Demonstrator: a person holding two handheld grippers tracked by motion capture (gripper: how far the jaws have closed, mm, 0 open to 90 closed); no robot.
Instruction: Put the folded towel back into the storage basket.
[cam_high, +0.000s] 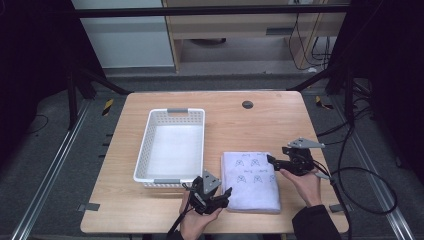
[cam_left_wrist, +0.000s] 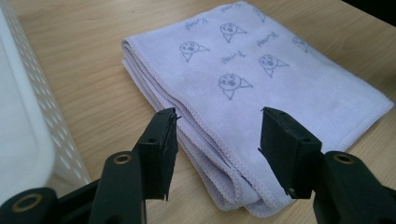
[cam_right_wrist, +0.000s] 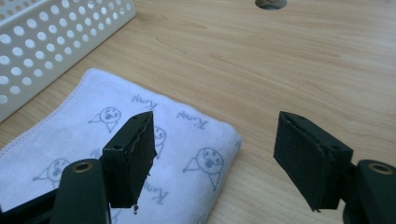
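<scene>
Folded lilac towel (cam_high: 251, 181) with printed faces, flat on the bench (cam_high: 265, 117) at its near right. Left tool (cam_high: 226, 194) wide open at the towel's near left corner, holding nothing. Right tool (cam_high: 272, 160) wide open over its far right corner, empty. Beyond, left: white perforated basket (cam_high: 170, 147).

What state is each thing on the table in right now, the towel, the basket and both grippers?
Towel: folded flat on the table, not gripped.
Basket: upright, nothing inside, beside the towel.
Left gripper: open, jaws at the towel's near folded corner.
Right gripper: open, jaws over the towel's far right corner.
Table: bare wood, a small round hole near its far edge.
</scene>
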